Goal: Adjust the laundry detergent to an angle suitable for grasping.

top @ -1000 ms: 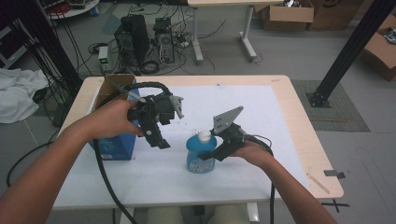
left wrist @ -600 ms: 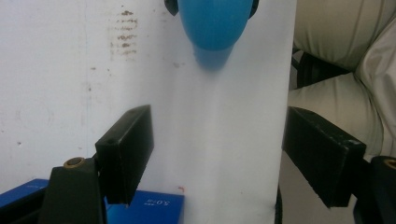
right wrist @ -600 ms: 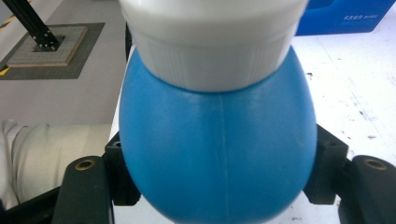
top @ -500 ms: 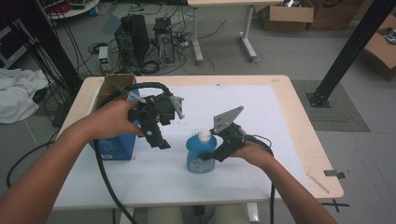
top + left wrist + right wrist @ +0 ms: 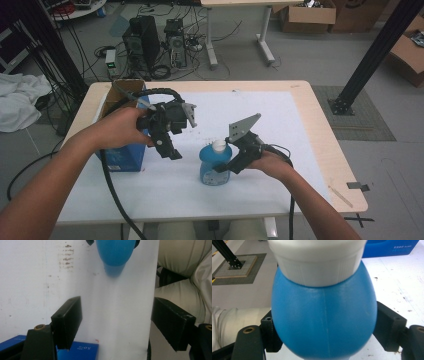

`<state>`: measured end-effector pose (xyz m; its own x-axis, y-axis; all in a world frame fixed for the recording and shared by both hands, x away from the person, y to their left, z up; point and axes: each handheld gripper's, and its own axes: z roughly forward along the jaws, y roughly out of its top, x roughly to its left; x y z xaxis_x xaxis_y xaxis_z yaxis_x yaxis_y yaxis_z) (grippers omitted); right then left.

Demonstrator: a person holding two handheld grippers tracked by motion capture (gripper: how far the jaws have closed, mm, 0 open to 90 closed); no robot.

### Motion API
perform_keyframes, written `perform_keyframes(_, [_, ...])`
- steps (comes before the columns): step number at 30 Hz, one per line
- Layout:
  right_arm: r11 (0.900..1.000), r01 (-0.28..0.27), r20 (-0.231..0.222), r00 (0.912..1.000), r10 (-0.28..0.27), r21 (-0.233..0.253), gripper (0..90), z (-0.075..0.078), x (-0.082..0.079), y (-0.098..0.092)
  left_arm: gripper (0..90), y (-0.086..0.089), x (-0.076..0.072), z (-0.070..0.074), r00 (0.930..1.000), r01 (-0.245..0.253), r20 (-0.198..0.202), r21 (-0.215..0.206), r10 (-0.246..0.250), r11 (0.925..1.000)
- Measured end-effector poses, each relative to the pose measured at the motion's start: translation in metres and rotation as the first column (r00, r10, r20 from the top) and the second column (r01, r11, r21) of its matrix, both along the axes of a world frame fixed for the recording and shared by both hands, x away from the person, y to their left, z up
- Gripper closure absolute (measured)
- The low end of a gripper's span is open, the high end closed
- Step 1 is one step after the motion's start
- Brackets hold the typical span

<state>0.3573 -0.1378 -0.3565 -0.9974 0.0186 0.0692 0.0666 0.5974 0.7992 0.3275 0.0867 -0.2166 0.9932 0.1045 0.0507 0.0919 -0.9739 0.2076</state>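
While clamped by the right gripper at its round shoulder, the blue bottle stands upright on the white table, white cap just above the jaws; best kept squeezed evenly and vertical, no twisting; left gripper held raised beside it, jaws wide apart and empty, pointing down toward the sheet, blue box just behind; should be lowered squarely over the cap; both forearms bent inward.
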Motion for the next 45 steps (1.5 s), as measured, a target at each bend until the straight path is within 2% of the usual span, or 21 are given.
perform_keyframes(18, [1.0, 0.03, -0.023, 0.9993, -0.031, -0.008, 17.5, 0.0, 0.002, -0.001, 25.7, 0.0, 0.0, 0.0, 1.0, -0.001, -0.001, 0.002, 0.001, 1.0])
perform_keyframes(26, [0.999, 0.039, -0.015, 0.9991, -0.039, -0.012, 15.4, 0.003, 0.001, -0.006, 25.7, 0.0, 0.0, 0.0, 1.0, -0.003, 0.003, 0.006, 0.003, 1.0])
perform_keyframes(32, [0.999, 0.042, -0.002, 0.9991, -0.042, -0.032, 15.3, 0.007, -0.002, -0.015, 25.7, 0.0, 0.0, 0.0, 1.0, -0.007, 0.003, 0.004, 0.007, 1.0])
perform_keyframes(45, [0.997, 0.07, 0.008, 0.9975, -0.07, -0.036, 15.3, 0.018, -0.005, -0.043, 25.6, -0.003, 0.001, 0.002, 0.9999, -0.008, 0.007, 0.007, 0.008, 0.9999])
